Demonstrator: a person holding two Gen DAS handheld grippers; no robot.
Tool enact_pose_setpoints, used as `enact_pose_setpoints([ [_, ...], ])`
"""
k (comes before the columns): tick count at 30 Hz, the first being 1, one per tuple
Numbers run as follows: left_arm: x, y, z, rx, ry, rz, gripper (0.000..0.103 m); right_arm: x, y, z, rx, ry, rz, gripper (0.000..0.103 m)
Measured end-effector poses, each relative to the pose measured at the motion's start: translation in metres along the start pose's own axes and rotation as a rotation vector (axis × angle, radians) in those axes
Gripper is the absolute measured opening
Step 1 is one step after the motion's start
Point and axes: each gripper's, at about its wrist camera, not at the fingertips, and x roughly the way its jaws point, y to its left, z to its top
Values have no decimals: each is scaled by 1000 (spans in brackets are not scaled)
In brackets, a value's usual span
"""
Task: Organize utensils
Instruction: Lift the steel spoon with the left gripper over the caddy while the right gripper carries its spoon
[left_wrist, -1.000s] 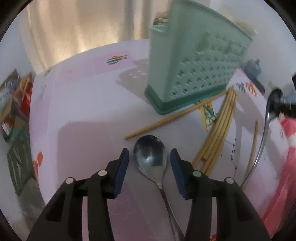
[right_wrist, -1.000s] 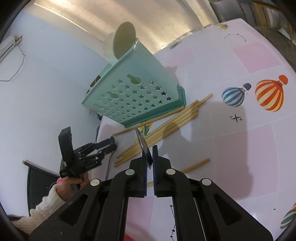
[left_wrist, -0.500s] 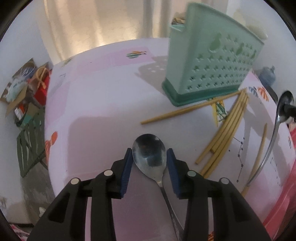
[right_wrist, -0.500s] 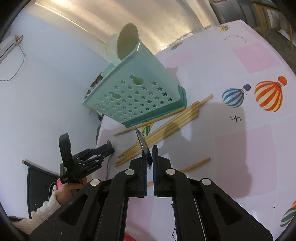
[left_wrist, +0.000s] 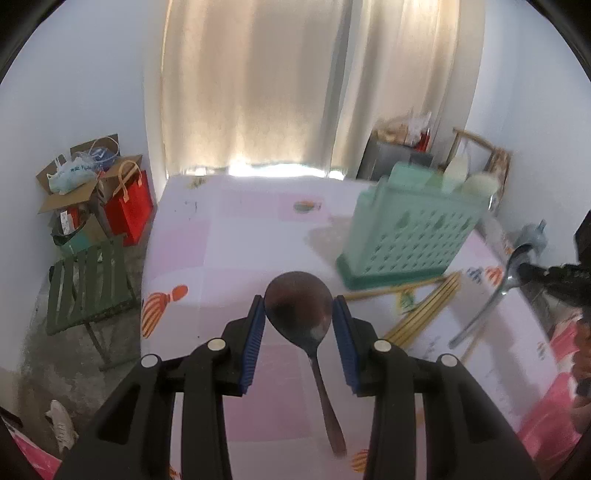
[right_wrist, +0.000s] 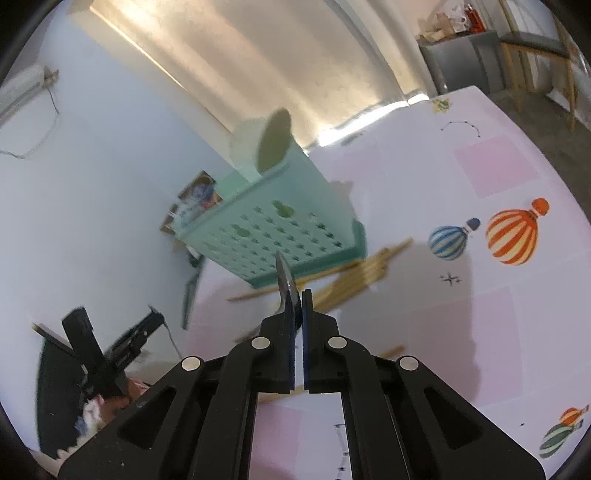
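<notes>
Left tool (left_wrist: 299, 317) clamps a spoon (left_wrist: 300, 314) by the bowl above the pink surface (left_wrist: 236, 251); right tool (right_wrist: 298, 299) pinches another spoon (right_wrist: 285, 280) edge-on, seemingly; blurred green holder (left_wrist: 406, 236), curtain (left_wrist: 258, 85) behind.

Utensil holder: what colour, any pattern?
Mint green utensil holder, its side punched with rows of star-shaped holes; clearest in the right wrist view.

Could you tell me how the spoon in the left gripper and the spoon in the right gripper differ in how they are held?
The left gripper clamps its spoon across the bowl, face toward the camera; the right gripper pinches its spoon edge-on between nearly closed fingers. The left spoon's handle hangs below the fingers; the right spoon's slants down toward the table. Both are metal and lifted.
</notes>
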Motion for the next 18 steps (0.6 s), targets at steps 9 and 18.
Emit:
enact_pose_setpoints([
  [9,-44,1,17,-103,-104,-49,36,-27,25,12,-46,-64,58,2],
  [18,-56,-20,62,-78,-155,-104,36,-37,32,32,-34,-84,97,2],
])
